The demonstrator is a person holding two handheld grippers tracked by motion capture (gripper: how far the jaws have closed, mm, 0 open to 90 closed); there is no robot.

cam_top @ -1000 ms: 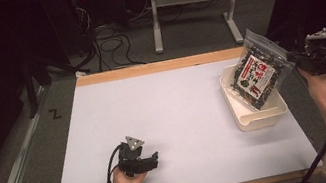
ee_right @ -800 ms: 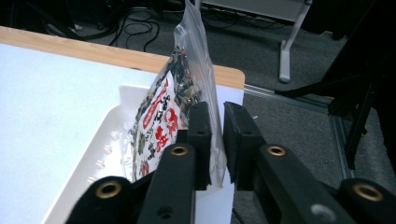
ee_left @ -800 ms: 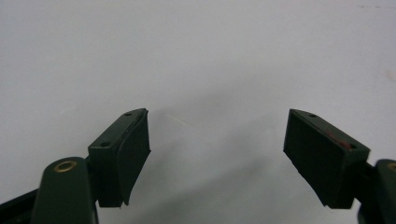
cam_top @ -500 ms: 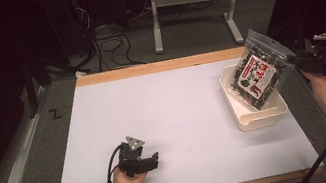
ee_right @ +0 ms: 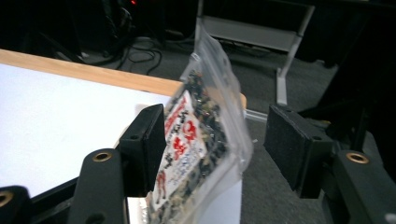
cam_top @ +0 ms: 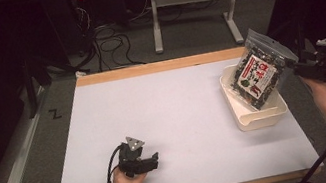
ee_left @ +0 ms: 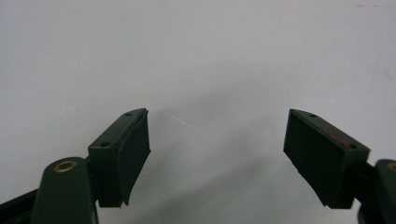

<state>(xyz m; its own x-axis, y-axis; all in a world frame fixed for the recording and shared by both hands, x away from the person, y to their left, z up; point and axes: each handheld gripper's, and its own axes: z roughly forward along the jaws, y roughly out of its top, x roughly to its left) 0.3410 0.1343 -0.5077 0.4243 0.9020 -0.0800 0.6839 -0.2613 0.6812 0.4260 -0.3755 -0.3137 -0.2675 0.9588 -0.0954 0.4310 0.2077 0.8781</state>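
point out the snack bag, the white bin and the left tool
snack bag [cam_top: 256,79], high view, on its printed label
white bin [cam_top: 262,117], high view, on its near wall
left tool [ee_left: 217,154], left gripper view, midway between its open jaws

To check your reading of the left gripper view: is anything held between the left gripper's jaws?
No: the left gripper has its jaws spread apart, with bare white table between them.

In the right gripper view, the lower end of the clear bag [ee_right: 201,140] is cut off by the bottom edge, and its printed label is blurred beyond reading. Whether the bag is touched by the right tongs [ee_right: 224,144] cannot be told. In the high view, the bag's bottom is hidden behind the wall of the cream tray [cam_top: 262,117], and the person's forearms are cut off below.
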